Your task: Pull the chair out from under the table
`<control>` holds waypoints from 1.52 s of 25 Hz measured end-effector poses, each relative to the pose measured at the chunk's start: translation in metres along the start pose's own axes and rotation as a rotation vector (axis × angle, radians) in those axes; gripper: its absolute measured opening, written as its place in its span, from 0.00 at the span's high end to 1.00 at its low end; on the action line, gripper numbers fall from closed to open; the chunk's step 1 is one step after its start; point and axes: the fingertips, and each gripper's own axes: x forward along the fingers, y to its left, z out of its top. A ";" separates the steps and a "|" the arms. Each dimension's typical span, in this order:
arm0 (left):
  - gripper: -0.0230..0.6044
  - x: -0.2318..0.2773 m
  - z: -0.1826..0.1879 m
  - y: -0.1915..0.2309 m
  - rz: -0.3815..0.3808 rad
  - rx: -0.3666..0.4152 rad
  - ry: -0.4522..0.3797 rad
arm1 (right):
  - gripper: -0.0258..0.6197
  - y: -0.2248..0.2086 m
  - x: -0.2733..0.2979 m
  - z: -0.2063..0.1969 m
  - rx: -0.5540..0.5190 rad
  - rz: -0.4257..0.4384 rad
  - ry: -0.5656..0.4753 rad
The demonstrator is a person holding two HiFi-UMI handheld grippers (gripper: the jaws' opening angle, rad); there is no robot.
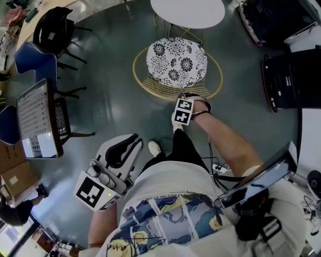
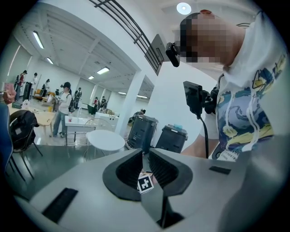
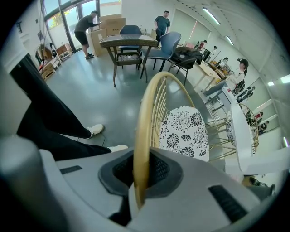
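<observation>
The pull is in hand: the right gripper (image 1: 182, 96) has its fingers closed on the golden back rim (image 3: 144, 127) of the chair (image 1: 176, 62), whose seat seems just clear of the white round counter (image 1: 188, 12); the left gripper (image 1: 131, 143) is closed on nothing, and the next move, I judge, needs a steady draw toward the person.

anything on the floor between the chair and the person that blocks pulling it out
Nothing but the person's own shoes: bare floor lies on that side of the chair, and the right hand-held gripper is shut on its rim.
</observation>
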 end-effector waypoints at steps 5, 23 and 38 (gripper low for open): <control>0.91 -0.010 -0.006 -0.008 -0.016 0.008 -0.001 | 0.93 0.020 -0.001 0.001 -0.003 0.001 0.004; 0.91 -0.042 -0.028 -0.046 -0.064 0.041 0.004 | 0.93 0.097 -0.009 0.001 -0.007 0.010 0.010; 0.91 -0.080 -0.045 -0.070 -0.067 0.064 0.001 | 0.93 0.151 -0.015 0.001 -0.010 0.019 0.018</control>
